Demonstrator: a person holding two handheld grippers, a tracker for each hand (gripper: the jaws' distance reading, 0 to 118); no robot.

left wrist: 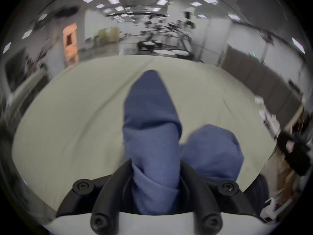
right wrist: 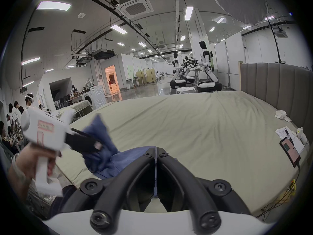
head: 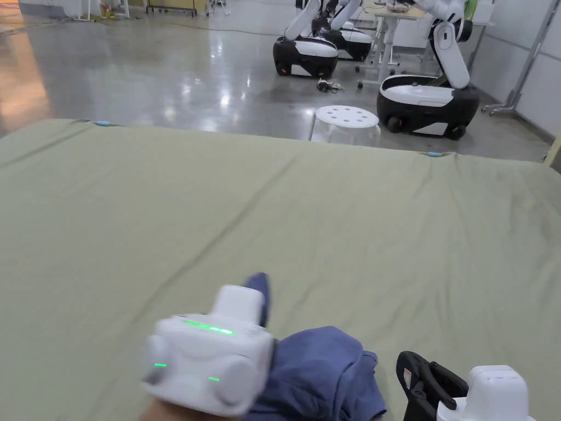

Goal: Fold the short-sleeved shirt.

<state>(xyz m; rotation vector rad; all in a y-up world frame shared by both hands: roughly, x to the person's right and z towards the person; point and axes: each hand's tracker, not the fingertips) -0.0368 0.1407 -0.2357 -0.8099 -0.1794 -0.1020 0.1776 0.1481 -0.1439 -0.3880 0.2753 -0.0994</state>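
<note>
The left gripper [left wrist: 155, 169] has its fingers clamped on a thick fold of the blue shirt [head: 323, 373], which lies bunched at the near edge of the bed [head: 328, 219] (olive sheet). Just right, the right gripper [right wrist: 156, 149] seems closed on a thin shirt edge.

Left gripper [left wrist: 155, 170]: fingers clamped on blue cloth, held low, blurred. Right gripper [right wrist: 156, 154]: fingers closed tip to tip, apparently pinching a thin fabric edge.
</note>
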